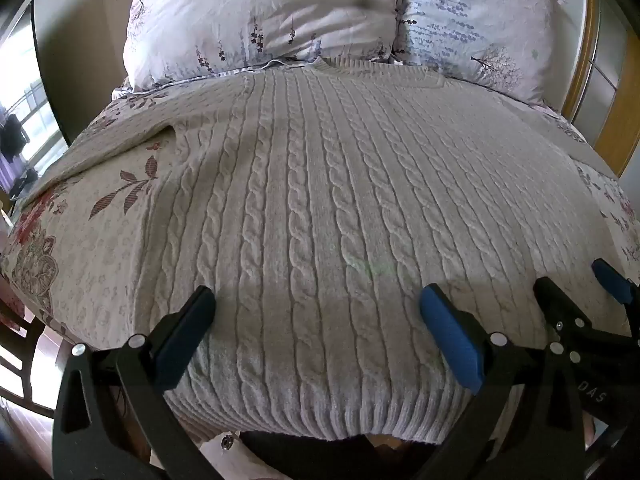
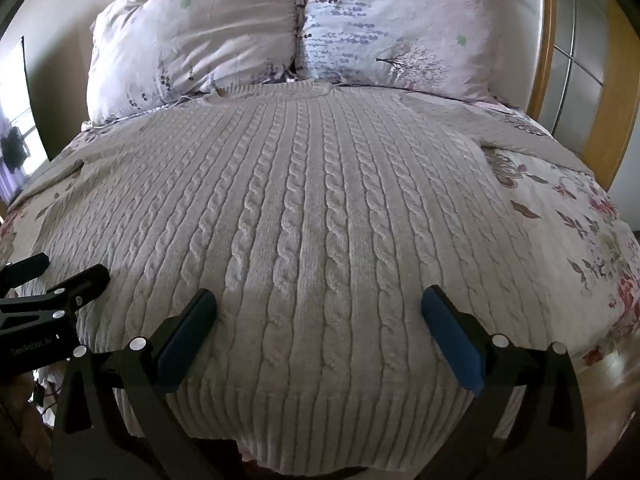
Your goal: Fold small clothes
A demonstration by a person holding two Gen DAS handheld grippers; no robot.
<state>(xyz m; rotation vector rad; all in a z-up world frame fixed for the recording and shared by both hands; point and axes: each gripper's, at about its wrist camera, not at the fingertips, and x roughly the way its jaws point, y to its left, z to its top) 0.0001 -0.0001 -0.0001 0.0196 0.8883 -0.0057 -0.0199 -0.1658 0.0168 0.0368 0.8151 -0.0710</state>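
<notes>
A big cream sweater with twisty rope lines knitted down it lies flat on the flowery bed cover. Its neck touches the two pillows, and its stripy bottom edge hangs near the grippers. The left gripper and the right gripper are both wide open above the sweater's bottom part, holding nothing.

The left tool was held with its jaws spread wide, nothing between them. The right tool was likewise spread wide and empty. Both were side by side, pointing forward.
</notes>
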